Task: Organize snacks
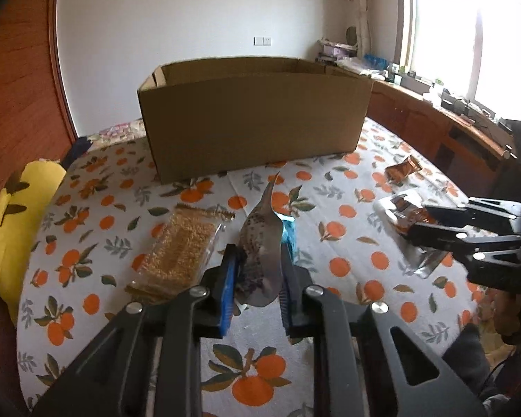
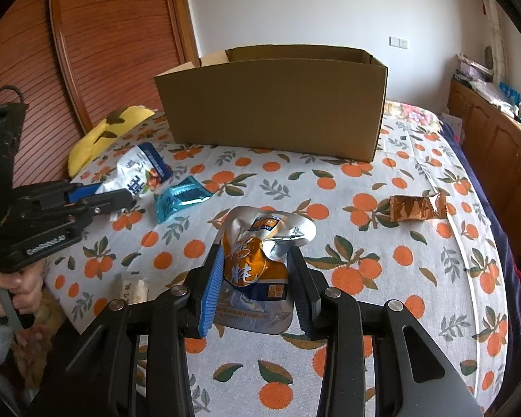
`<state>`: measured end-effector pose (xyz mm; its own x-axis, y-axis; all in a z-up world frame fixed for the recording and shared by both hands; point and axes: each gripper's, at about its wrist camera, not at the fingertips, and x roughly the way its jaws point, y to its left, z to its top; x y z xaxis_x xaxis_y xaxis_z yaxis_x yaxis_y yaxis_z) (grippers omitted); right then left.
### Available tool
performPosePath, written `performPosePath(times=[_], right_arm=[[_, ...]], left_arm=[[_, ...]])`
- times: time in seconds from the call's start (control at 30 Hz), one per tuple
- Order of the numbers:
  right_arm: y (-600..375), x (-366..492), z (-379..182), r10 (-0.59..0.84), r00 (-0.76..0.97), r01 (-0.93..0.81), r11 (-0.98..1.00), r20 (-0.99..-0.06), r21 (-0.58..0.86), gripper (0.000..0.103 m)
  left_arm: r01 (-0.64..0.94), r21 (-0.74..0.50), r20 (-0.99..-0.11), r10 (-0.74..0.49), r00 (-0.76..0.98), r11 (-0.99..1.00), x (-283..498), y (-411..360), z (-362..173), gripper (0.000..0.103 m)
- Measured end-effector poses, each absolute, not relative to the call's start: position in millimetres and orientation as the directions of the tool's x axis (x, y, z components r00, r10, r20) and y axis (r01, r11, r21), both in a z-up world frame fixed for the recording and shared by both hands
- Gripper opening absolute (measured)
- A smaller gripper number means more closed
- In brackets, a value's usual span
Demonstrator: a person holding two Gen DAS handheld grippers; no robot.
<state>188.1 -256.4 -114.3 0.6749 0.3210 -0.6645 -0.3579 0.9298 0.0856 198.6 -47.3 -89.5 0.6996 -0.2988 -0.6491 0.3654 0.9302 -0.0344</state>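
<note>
An open cardboard box (image 1: 253,114) stands at the far side of the orange-print cloth; it also shows in the right wrist view (image 2: 274,100). My left gripper (image 1: 258,260) is shut on a white-and-blue snack pouch (image 1: 262,243), seen edge-on and held above the cloth; the pouch also shows in the right wrist view (image 2: 139,170). My right gripper (image 2: 255,264) is shut on a crumpled silver-and-orange snack pouch (image 2: 260,253), which also shows in the left wrist view (image 1: 410,217).
A clear pack of golden bars (image 1: 177,246) lies left of my left gripper. A teal packet (image 2: 179,198) and a brown wrapper (image 2: 416,206) lie on the cloth. A yellow pillow (image 1: 14,215) sits at the left edge. A small white packet (image 2: 132,286) lies near.
</note>
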Motion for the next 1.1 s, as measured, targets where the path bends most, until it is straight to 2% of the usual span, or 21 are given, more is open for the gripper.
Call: performPosePath(times=[0.63,1.1], right_arm=[[-258.3,214.0,-49.2,0.316,0.736,-0.390,0.921,-0.599,0.006,0.037],[-247.0,274.4,-14.8,0.300,0.750,-0.412,0.909,-0.589,-0.062,0.037]], left_arm=[[0.373,-0.036,-0.548,-0.331,0.768,0.927,222.1,-47.3,-32.3,0.019],[0.407,-0.036,-0.452,-0.378,0.808,0.913,292.1,-54.2,11.5,0.019]])
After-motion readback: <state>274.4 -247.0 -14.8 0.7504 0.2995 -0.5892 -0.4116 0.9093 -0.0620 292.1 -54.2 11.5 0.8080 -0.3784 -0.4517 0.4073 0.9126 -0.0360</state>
